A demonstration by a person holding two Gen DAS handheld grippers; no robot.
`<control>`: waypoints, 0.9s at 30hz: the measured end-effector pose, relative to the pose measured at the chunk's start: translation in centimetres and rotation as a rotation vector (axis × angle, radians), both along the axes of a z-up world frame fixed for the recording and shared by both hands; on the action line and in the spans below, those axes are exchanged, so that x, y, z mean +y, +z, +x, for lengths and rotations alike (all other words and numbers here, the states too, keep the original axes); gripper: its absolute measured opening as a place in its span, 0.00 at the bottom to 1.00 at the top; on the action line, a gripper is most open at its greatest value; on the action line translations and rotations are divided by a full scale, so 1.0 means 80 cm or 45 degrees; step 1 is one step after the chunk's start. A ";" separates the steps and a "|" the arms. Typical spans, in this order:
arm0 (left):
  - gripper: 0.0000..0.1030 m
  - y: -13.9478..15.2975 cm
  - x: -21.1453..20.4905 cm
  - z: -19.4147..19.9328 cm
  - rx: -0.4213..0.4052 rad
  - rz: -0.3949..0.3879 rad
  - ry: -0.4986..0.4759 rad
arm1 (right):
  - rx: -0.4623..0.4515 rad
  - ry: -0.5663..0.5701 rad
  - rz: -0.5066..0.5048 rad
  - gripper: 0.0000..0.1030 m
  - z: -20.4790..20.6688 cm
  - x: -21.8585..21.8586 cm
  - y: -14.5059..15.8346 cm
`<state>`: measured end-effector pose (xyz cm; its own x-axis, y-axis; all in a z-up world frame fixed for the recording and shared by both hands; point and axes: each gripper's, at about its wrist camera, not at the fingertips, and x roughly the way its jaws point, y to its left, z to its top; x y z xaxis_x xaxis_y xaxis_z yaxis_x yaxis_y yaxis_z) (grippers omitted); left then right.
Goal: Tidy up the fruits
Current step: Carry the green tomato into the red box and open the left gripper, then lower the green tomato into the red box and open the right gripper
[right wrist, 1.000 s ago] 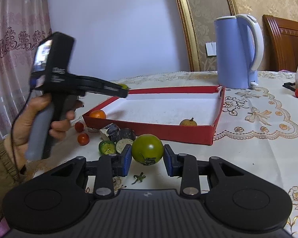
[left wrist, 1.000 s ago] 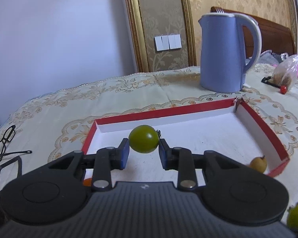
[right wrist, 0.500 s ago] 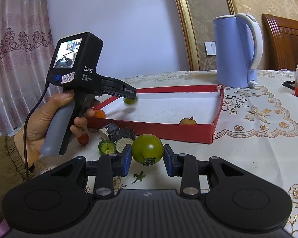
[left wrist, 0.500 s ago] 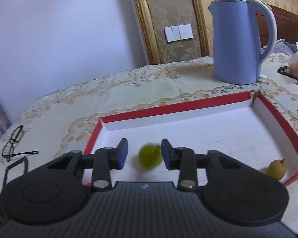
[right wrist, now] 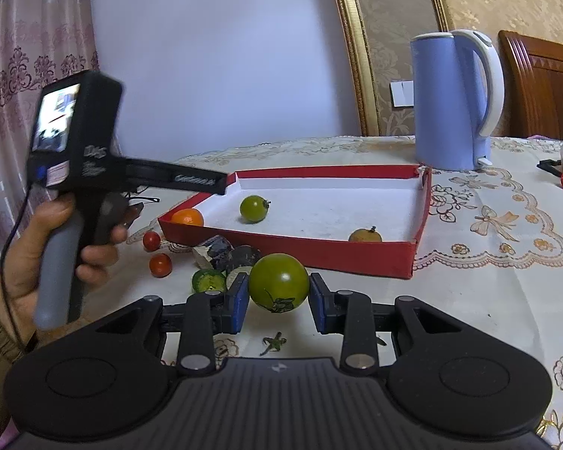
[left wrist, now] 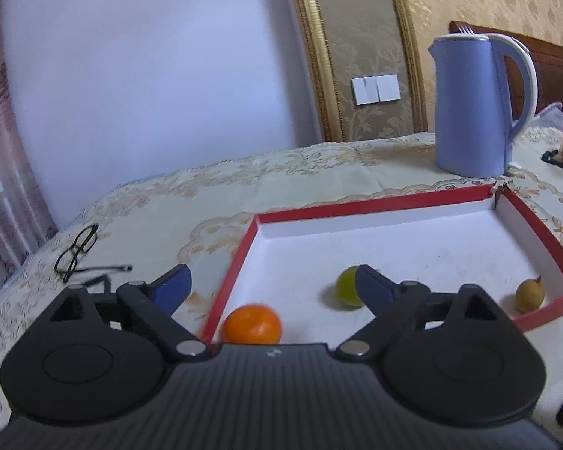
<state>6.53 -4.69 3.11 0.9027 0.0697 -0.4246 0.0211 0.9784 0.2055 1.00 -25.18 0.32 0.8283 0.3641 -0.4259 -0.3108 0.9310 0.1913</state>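
In the left wrist view my left gripper (left wrist: pixel 274 281) hangs over the near left corner of the red tray (left wrist: pixel 375 204). Its jaws are opening wide and nothing is between them. A small green tomato (left wrist: pixel 345 287) lies loose on the tray's white floor, partly behind the right finger. An orange (left wrist: pixel 251 324) sits in the near corner and a brownish fruit (left wrist: pixel 530 294) at the right wall. My right gripper (right wrist: pixel 279 300) is shut on a large green tomato (right wrist: pixel 279 281) in front of the tray (right wrist: pixel 319 257).
A blue kettle (right wrist: pixel 450 101) stands behind the tray. Two cherry tomatoes (right wrist: pixel 160 264), a green slice (right wrist: pixel 208 280) and dark pieces (right wrist: pixel 221 253) lie at the tray's front left. Glasses (left wrist: pixel 79 251) rest far left. A person's hand (right wrist: pixel 26 255) holds the left gripper.
The left jaws spread wide and let go of the small green tomato, which dropped onto the tray floor. The left gripper swung towards the tray's left corner. The right gripper kept still.
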 end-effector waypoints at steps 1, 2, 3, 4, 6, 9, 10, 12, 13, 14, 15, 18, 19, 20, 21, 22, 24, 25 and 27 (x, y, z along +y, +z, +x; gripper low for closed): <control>0.92 0.000 0.005 -0.003 0.004 -0.012 0.009 | -0.003 0.001 -0.006 0.32 0.000 0.002 0.001; 0.94 -0.001 0.010 -0.006 0.008 -0.025 0.018 | -0.006 0.001 -0.010 0.32 0.001 0.003 0.003; 0.95 -0.001 0.016 -0.009 0.012 -0.040 0.026 | -0.010 -0.001 -0.013 0.32 0.003 0.004 0.004; 0.95 -0.001 0.023 -0.013 0.016 -0.058 0.033 | -0.014 -0.004 -0.017 0.32 0.005 0.005 0.006; 0.97 -0.001 0.032 -0.019 0.022 -0.080 0.048 | -0.019 -0.013 -0.025 0.32 0.010 0.006 0.010; 1.00 -0.003 0.045 -0.026 0.031 -0.104 0.077 | -0.026 -0.039 -0.035 0.32 0.020 0.005 0.015; 1.00 -0.004 0.049 -0.029 0.035 -0.111 0.088 | -0.025 -0.051 -0.036 0.32 0.025 0.004 0.016; 1.00 -0.006 0.057 -0.033 0.046 -0.131 0.103 | -0.023 -0.069 -0.038 0.32 0.033 0.003 0.018; 1.00 -0.006 0.060 -0.034 0.051 -0.140 0.106 | -0.022 -0.077 -0.041 0.32 0.038 0.002 0.019; 1.00 -0.007 0.063 -0.036 0.058 -0.151 0.110 | -0.021 -0.084 -0.044 0.32 0.043 0.002 0.021; 1.00 -0.008 0.066 -0.038 0.062 -0.158 0.114 | -0.021 -0.092 -0.048 0.32 0.048 0.002 0.023; 1.00 -0.009 0.072 -0.041 0.068 -0.167 0.121 | -0.024 -0.111 -0.060 0.32 0.063 0.003 0.029; 1.00 -0.010 0.074 -0.041 0.070 -0.167 0.129 | -0.024 -0.115 -0.067 0.32 0.068 0.004 0.030; 1.00 -0.010 0.075 -0.041 0.073 -0.169 0.135 | -0.025 -0.122 -0.073 0.32 0.074 0.005 0.032; 1.00 -0.011 0.078 -0.042 0.076 -0.172 0.139 | -0.025 -0.130 -0.076 0.32 0.081 0.005 0.033; 1.00 -0.013 0.080 -0.042 0.079 -0.176 0.143 | -0.021 -0.137 -0.081 0.32 0.088 0.005 0.034; 1.00 -0.016 0.084 -0.042 0.085 -0.182 0.154 | -0.014 -0.151 -0.093 0.32 0.101 0.006 0.035; 1.00 -0.017 0.086 -0.042 0.088 -0.182 0.160 | -0.009 -0.164 -0.102 0.32 0.109 0.006 0.035; 1.00 -0.019 0.090 -0.041 0.090 -0.182 0.179 | 0.005 -0.185 -0.117 0.32 0.123 0.007 0.035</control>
<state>3.21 2.52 1.57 0.8562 0.1273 -0.5008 -0.1081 0.9919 0.0672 10.80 -24.61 3.09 0.8677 0.2001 -0.4549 -0.1711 0.9797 0.1046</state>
